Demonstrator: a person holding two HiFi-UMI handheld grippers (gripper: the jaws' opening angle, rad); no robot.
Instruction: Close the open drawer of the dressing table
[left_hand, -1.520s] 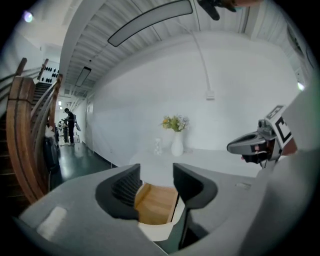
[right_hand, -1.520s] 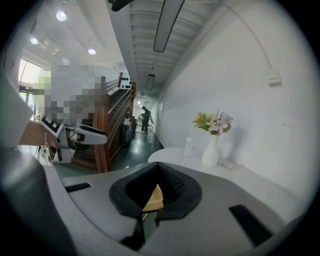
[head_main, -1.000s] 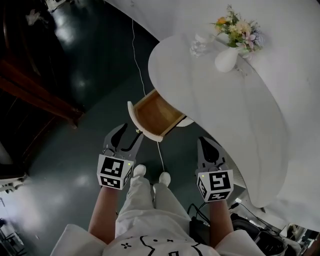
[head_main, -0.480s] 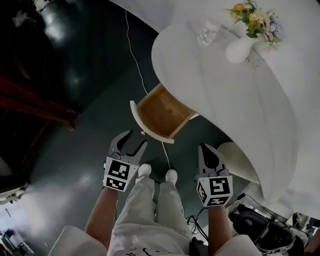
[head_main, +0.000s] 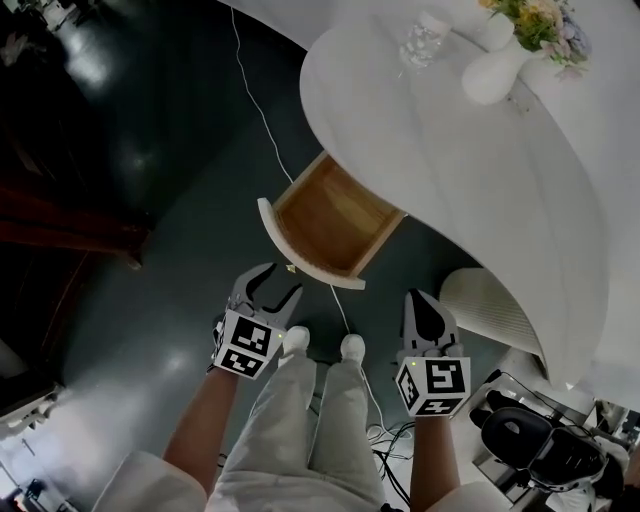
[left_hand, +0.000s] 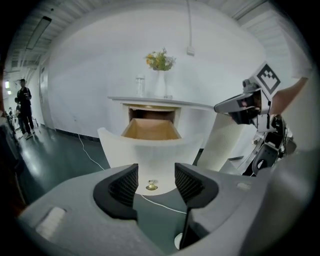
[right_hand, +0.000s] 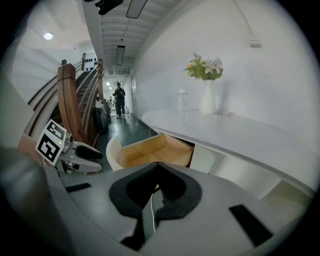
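In the head view, the drawer (head_main: 335, 222) stands pulled out of the white dressing table (head_main: 450, 180) toward me. Its long axis runs from under the tabletop out to its curved white front (head_main: 300, 258), which is the near end. My left gripper (head_main: 277, 284) sits just short of that front, jaws spread and pointing at it. My right gripper (head_main: 421, 300) hangs off to the right, beside the drawer's line rather than on it, so the left is the nearer one. In the left gripper view, the jaws stand apart with nothing clamped. The small brass knob (left_hand: 151, 186) on the drawer front shows in the gap between them, a little way ahead, with the wooden inside opening beyond it. In the right gripper view, the jaws are pressed together on nothing, and the drawer lies ahead and to the left. I judge the push should go straight along the drawer's axis, away from me and into the table.
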